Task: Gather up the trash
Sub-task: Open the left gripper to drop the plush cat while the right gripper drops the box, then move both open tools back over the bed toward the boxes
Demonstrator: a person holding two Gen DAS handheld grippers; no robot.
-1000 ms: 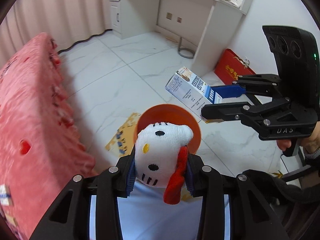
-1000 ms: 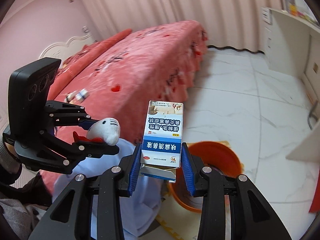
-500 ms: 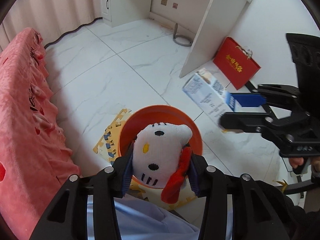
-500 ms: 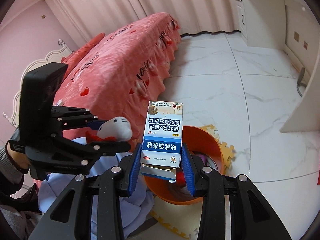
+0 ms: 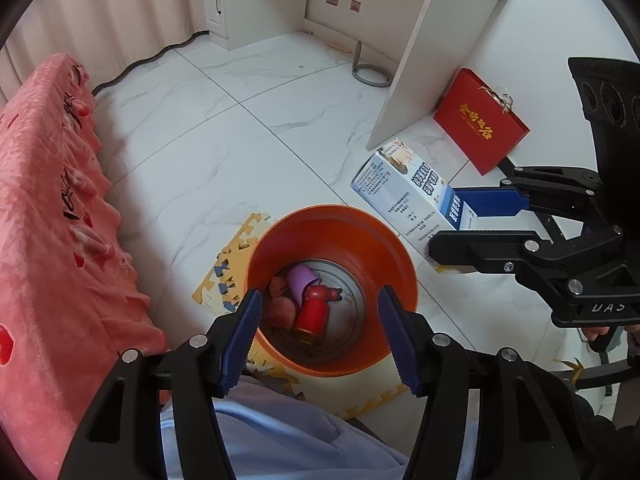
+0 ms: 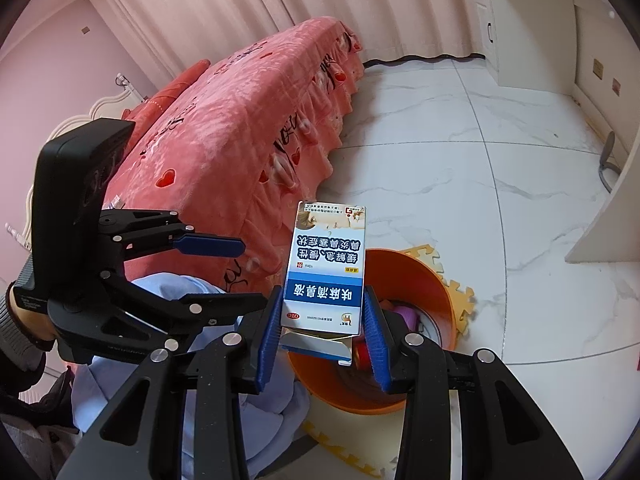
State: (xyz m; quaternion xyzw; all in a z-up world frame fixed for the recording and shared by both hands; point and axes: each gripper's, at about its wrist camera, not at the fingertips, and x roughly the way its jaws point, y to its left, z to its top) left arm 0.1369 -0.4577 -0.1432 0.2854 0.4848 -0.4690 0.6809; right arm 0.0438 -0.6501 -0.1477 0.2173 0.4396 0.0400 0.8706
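Note:
An orange bin [image 5: 360, 236] stands on the floor and holds a purple cup [image 5: 303, 279], a red toy [image 5: 314, 312] and other items. My left gripper [image 5: 320, 332] is open and empty right above the bin's near rim. My right gripper [image 6: 322, 338] is shut on a white and blue medicine box [image 6: 326, 268], held beside and above the bin [image 6: 416, 276]. The box also shows in the left wrist view [image 5: 408, 196], just right of the bin. The plush toy is not visible.
A pink bed [image 5: 44, 208] runs along the left. A yellow foam mat [image 5: 224, 272] lies under the bin. A red gift bag [image 5: 480, 120] leans by a white desk [image 5: 416, 56]. Light blue cloth [image 5: 280, 440] lies near me.
My left gripper has opened and the white plush toy is gone from its jaws. Both grippers have moved closer over the bin. The right gripper still holds the box.

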